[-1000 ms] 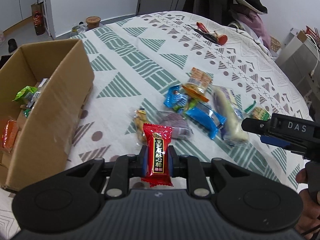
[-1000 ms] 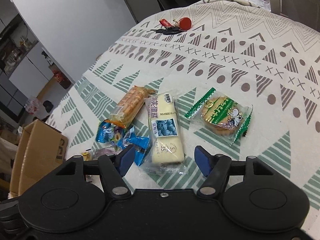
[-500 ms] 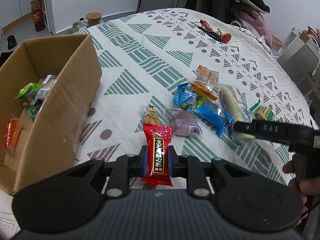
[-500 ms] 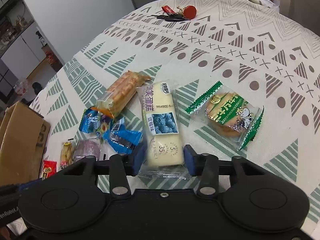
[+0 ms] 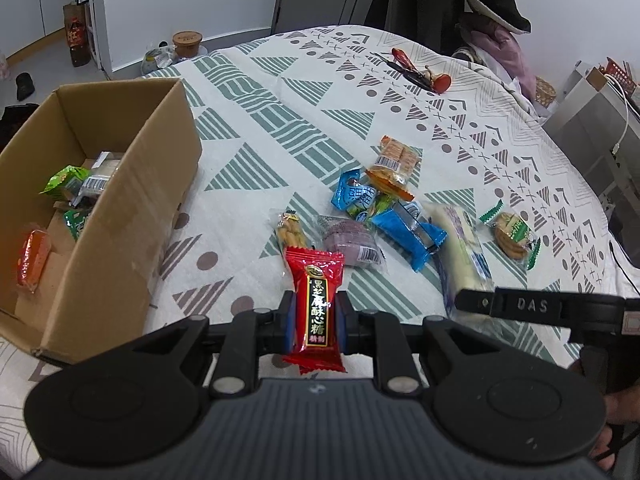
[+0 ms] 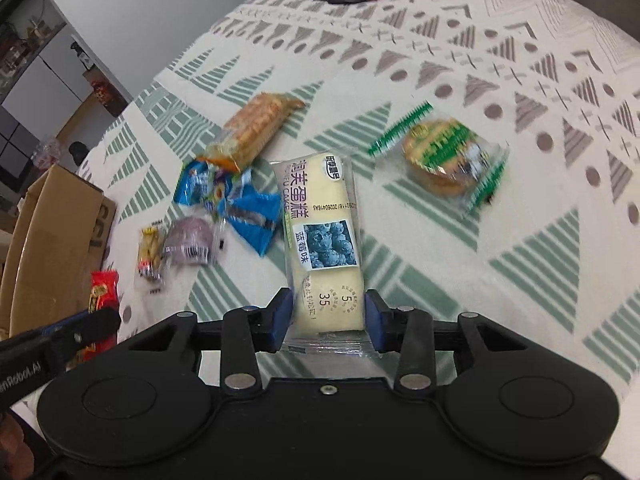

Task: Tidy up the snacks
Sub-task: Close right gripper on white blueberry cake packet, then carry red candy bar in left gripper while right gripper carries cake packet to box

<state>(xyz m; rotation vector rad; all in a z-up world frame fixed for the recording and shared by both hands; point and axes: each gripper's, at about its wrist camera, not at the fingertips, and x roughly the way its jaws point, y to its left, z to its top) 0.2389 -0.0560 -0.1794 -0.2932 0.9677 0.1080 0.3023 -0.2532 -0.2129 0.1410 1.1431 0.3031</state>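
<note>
My left gripper [image 5: 315, 320] is shut on a red candy packet [image 5: 317, 308], held above the table to the right of the open cardboard box [image 5: 132, 216]. My right gripper [image 6: 328, 316] is shut on the near end of a long pale blueberry cake packet [image 6: 322, 236]; it also shows in the left wrist view [image 5: 464, 240]. Loose on the cloth lie blue packets [image 5: 408, 228], an orange cracker pack [image 5: 392, 164], a purple snack [image 5: 352, 240], a small stick snack [image 5: 290, 228] and a green-edged biscuit pack [image 6: 444, 160].
The box holds several snacks, among them an orange one [image 5: 32, 260] and green ones [image 5: 66, 180]. Keys with a red tag [image 5: 420, 72] lie at the table's far side. A white shelf [image 5: 600, 132] stands off the table's right edge.
My right gripper closed from wide open onto the cake packet's near end. My left gripper drew back and up with the red candy packet, and the box is more fully in view.
</note>
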